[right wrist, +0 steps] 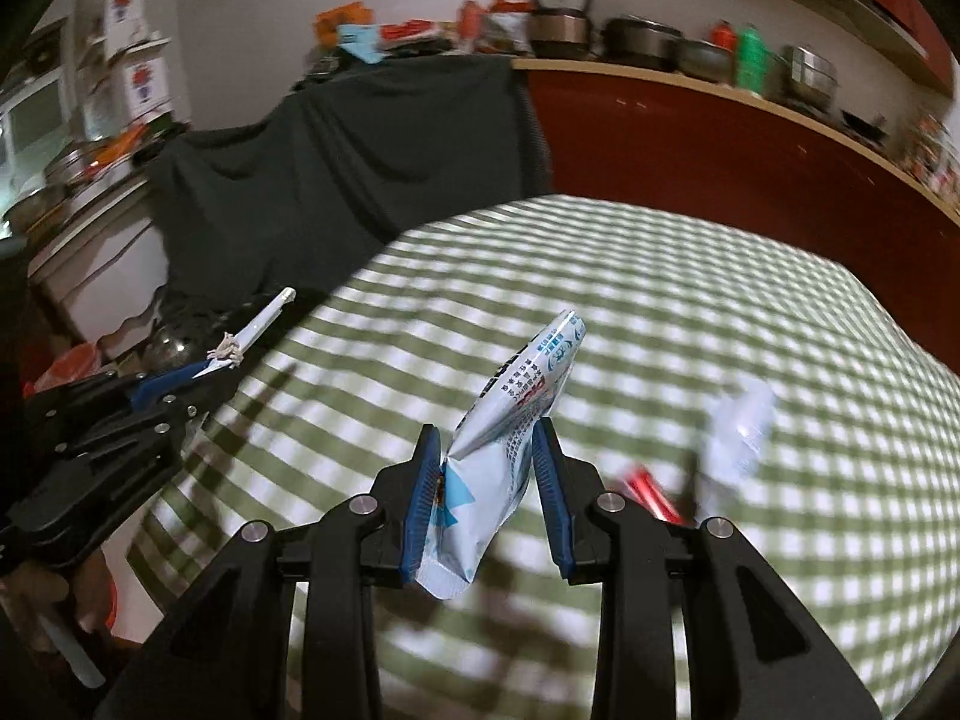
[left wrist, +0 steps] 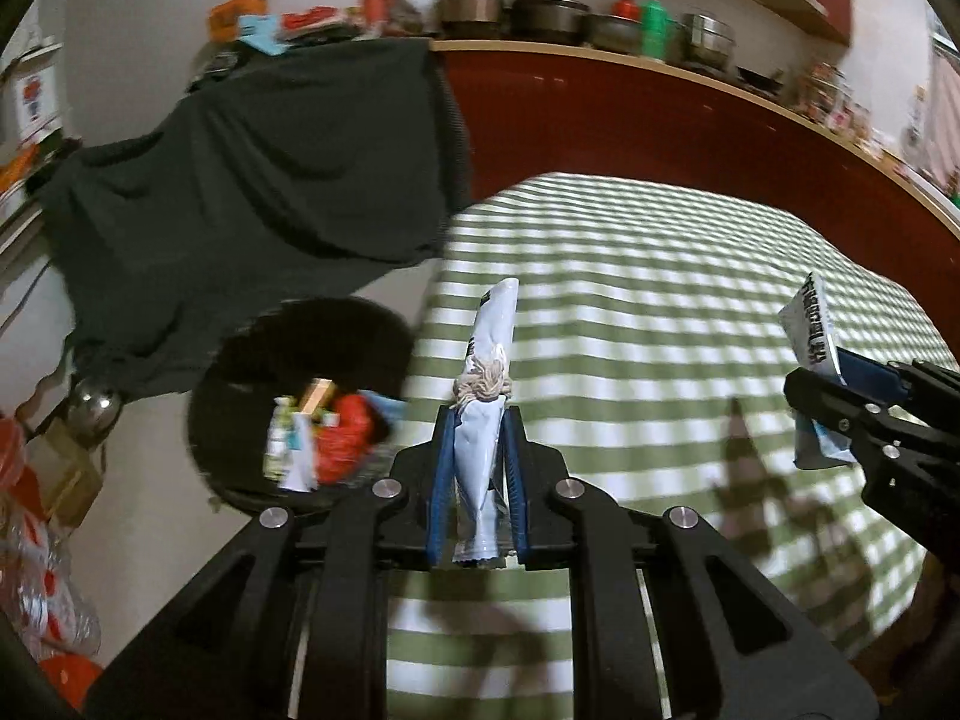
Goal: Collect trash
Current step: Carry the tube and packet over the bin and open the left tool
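A: status on trash run?

B: both tongs loaded. Left tongs (left wrist: 478, 420) clenched on a pale blue wrapper (left wrist: 489, 372) w/ a bit of string stuck on it, pinched flat between the blue pads.

A: right?

B: right tongs (right wrist: 489, 450) grasping a white-blue printed packet (right wrist: 516, 414), held edge-on. Jaws stand wider than the left's since the packet's bulkier, but pads are on it.

A: bin?

B: black round bin (left wrist: 240, 372) on the floor just off the left edge of the bench (left wrist: 660, 276). Already has stuff in it: red wrapper, white bits, something tan. Left view blurry there, can't ID more.

A: so how far?

B: part done, imo. Some trash binned, two pieces in hand but neither over the bin yet; left one's closer, right one's above the checked cloth.

A: leftovers?

B: yes. Red item (right wrist: 651, 495) and a pale crumpled wrapper (right wrist: 741, 426) lie on the bench, right of the right tongs. Both blurred. At least one more trip after this drop.
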Demonstrator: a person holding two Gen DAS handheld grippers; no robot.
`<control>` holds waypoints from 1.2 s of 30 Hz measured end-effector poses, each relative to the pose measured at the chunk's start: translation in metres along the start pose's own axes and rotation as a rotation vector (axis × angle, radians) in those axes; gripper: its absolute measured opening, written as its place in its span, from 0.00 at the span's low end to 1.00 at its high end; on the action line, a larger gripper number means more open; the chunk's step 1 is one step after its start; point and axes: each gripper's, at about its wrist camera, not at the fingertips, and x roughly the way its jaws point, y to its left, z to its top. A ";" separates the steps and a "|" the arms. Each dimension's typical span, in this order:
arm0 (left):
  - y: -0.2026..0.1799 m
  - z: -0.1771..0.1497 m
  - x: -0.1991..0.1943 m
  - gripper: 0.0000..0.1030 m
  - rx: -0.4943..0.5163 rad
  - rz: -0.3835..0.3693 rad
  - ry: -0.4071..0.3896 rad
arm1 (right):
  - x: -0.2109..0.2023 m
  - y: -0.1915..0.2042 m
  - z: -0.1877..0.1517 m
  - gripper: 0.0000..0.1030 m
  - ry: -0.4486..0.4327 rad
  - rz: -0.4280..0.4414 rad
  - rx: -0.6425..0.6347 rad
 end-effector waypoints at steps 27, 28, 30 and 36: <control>0.123 0.016 0.056 0.16 -0.158 0.226 0.032 | 0.104 0.138 0.076 0.32 -0.001 0.217 -0.209; 0.126 0.016 0.059 0.16 -0.161 0.229 0.033 | 0.107 0.141 0.077 0.32 0.004 0.218 -0.211; 0.130 0.018 0.064 0.16 -0.164 0.237 0.035 | 0.113 0.145 0.079 0.32 0.018 0.225 -0.213; 0.137 0.021 0.076 0.16 -0.179 0.246 0.040 | 0.125 0.154 0.084 0.32 0.037 0.231 -0.223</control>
